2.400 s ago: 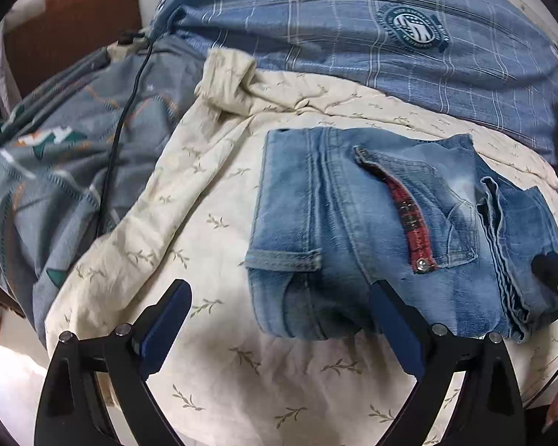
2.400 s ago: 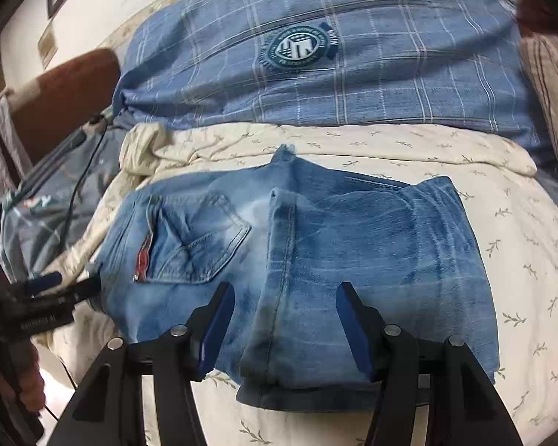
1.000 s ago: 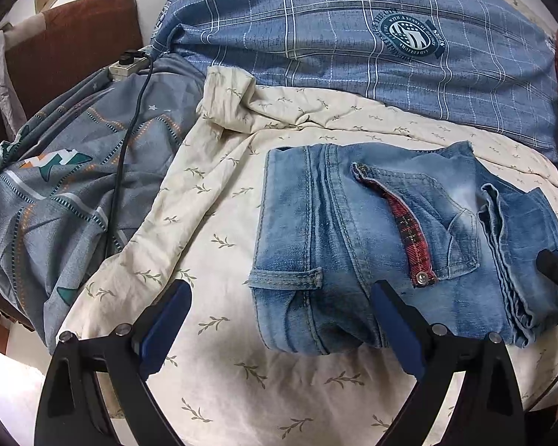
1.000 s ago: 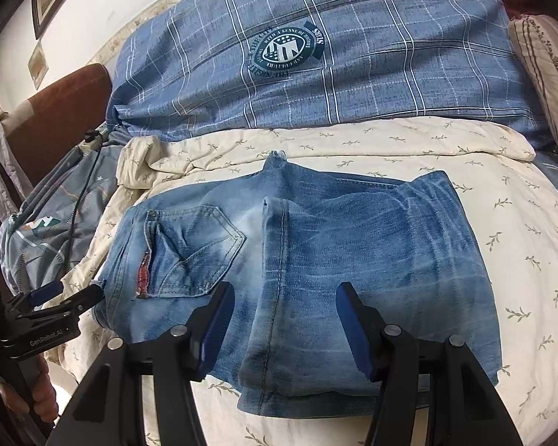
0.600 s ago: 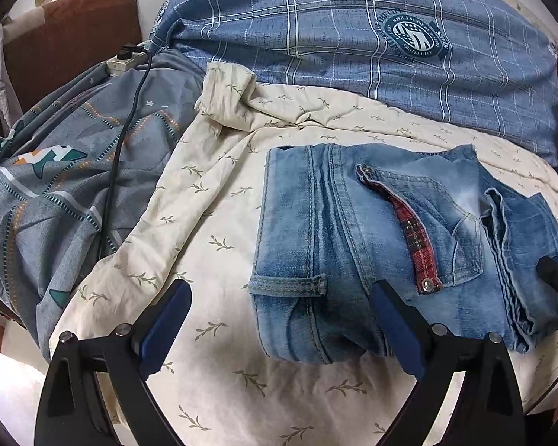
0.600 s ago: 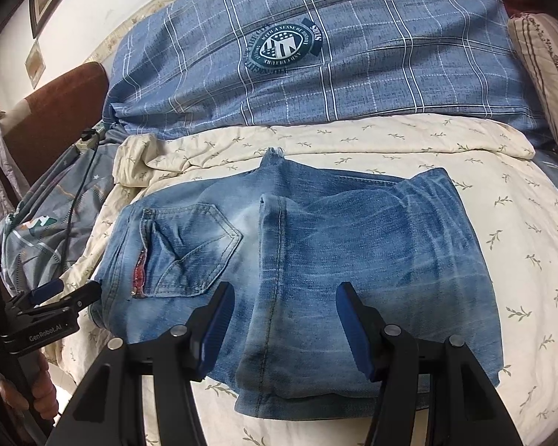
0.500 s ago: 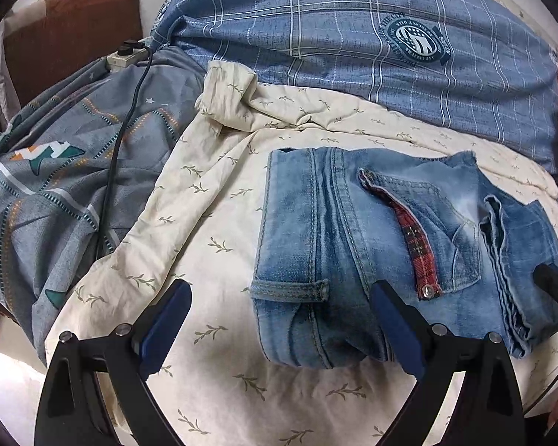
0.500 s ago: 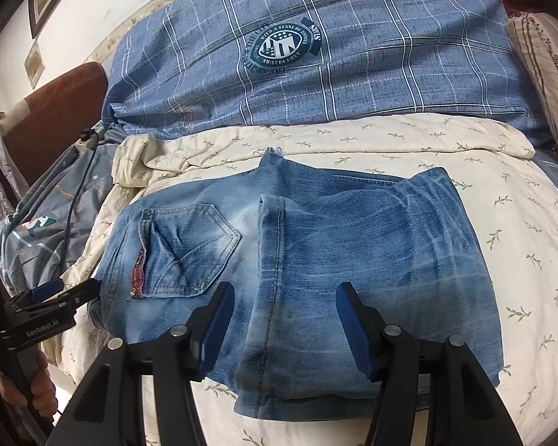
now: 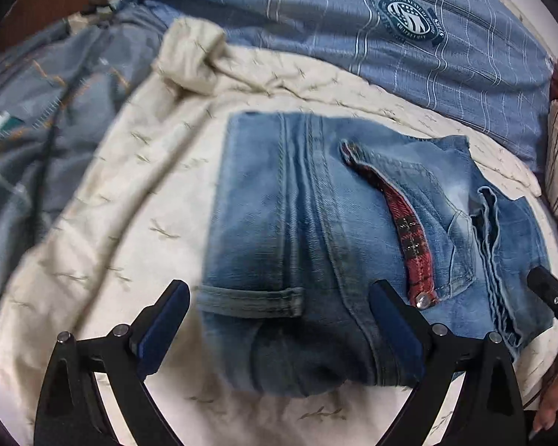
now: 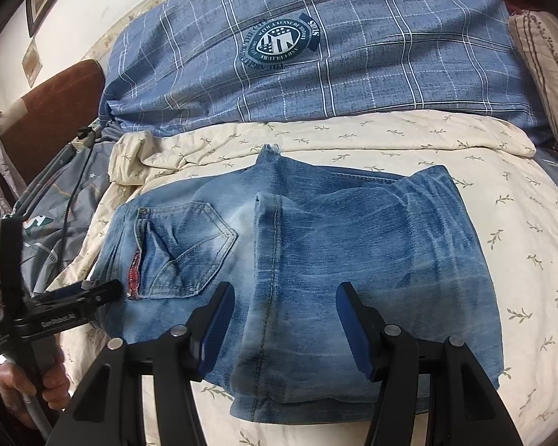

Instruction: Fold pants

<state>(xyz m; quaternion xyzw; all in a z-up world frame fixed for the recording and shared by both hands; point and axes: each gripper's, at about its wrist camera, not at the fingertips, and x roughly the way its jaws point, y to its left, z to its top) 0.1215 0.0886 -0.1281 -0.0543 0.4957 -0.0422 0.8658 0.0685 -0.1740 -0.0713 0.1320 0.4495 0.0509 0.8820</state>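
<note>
Left gripper (image 9: 279,319) tilted down over folded jeans (image 9: 353,230) near bed (image 9: 137,223) edge, jaws spread, empty; right gripper (image 10: 284,319) likewise spread above jeans.

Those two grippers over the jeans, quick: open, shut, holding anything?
Left gripper: open, empty, fingers above the jeans.
Right gripper: open, empty, over the jeans.
</note>
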